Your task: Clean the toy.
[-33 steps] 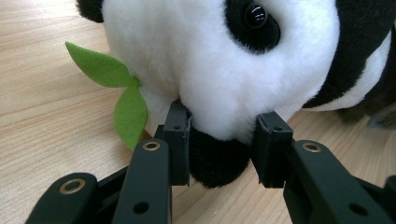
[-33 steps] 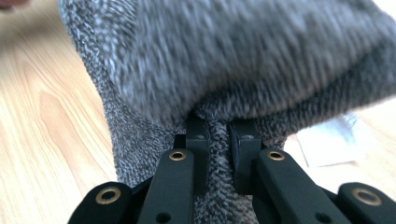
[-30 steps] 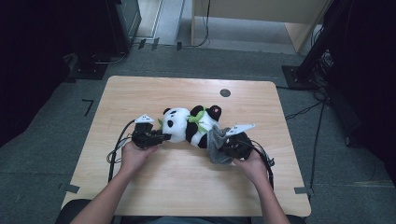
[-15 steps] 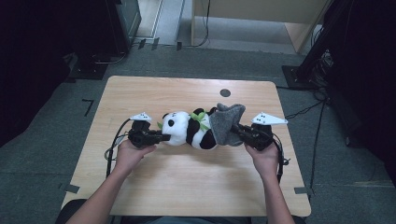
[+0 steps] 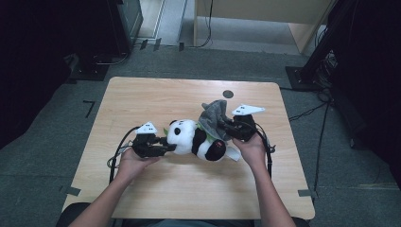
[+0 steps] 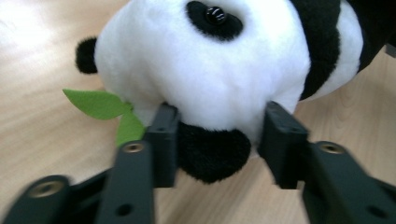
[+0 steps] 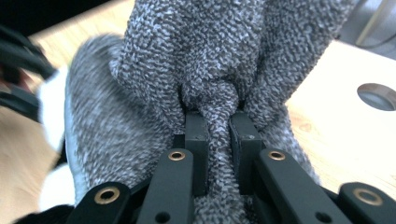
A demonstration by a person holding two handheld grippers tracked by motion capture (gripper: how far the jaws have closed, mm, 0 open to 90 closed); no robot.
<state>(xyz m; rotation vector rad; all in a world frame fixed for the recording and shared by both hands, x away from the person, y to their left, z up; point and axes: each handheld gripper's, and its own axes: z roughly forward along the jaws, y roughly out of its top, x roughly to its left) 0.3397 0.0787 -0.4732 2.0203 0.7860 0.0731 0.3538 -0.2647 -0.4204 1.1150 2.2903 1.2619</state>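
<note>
While your right gripper [image 7: 217, 135] stays clenched on a fold of the grey cloth [image 7: 205, 56] over the panda's [image 5: 196, 138] rear at mid-table, re-close the left gripper [image 6: 217, 140]: its jaws have just been opening, released around the black ear [image 6: 212, 151], then pull the cloth off steadily

Plush panda [image 6: 210, 70], nubbly grey cloth [image 7: 219, 60]
</note>
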